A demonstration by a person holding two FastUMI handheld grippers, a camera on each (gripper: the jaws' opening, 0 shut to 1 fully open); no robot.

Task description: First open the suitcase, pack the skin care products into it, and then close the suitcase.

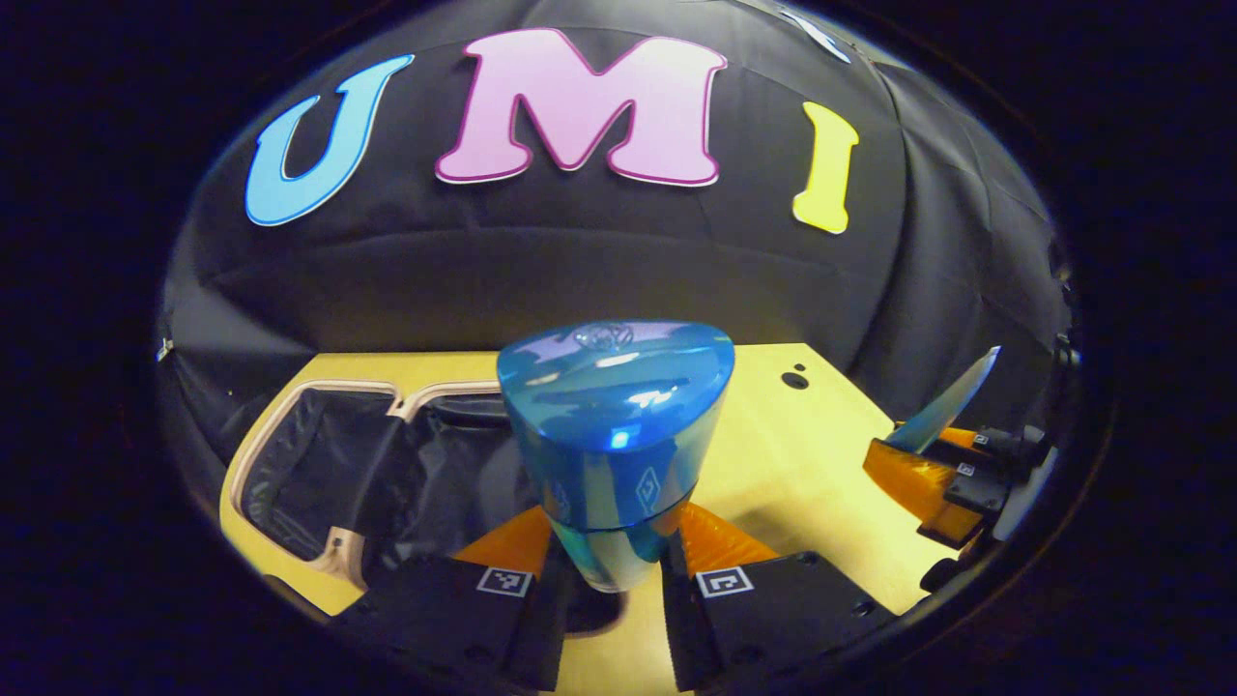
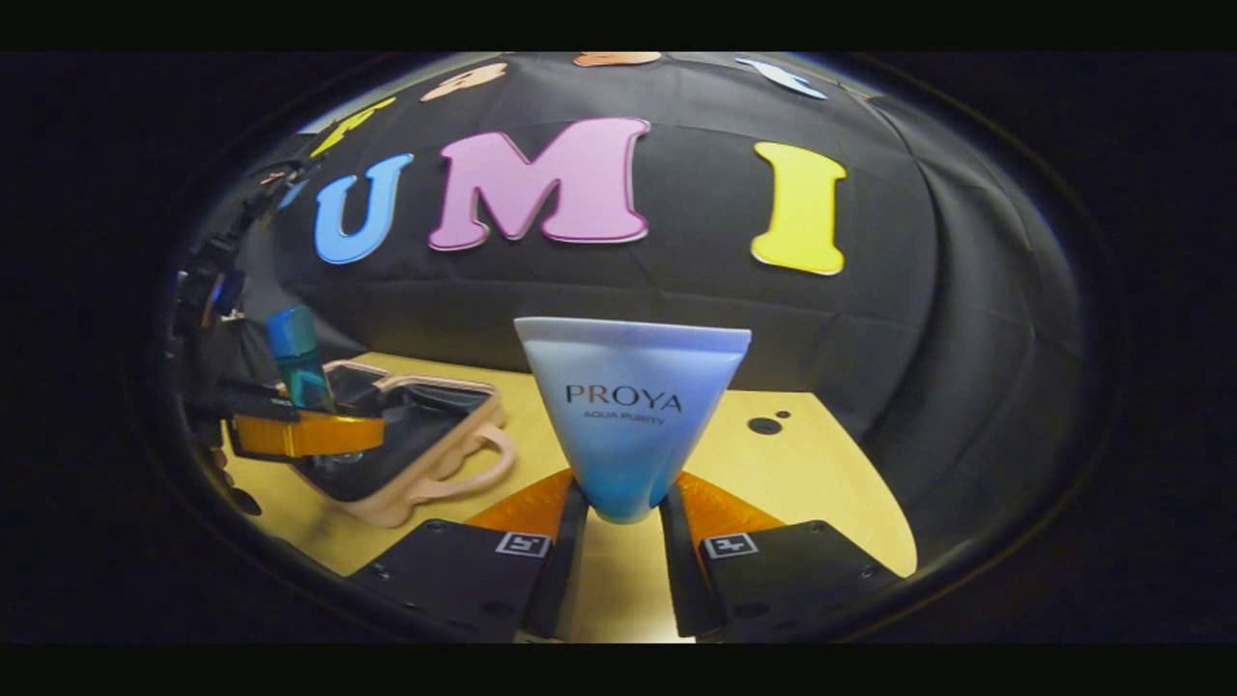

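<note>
A blue bottle with a glossy rounded cap stands upright between my left gripper's orange fingers, which are shut on its lower body. Behind it to the left lies the open suitcase, pink-rimmed with a dark lining. My right gripper is shut on a white-to-blue tube, crimped end up. In the right gripper view the left gripper holds the blue bottle over the suitcase. In the left gripper view the right gripper holds the tube at far right.
The yellow wooden table carries the suitcase on its left side and has two small dark holes near its far right corner. The black cloth wall closes off the back and the sides.
</note>
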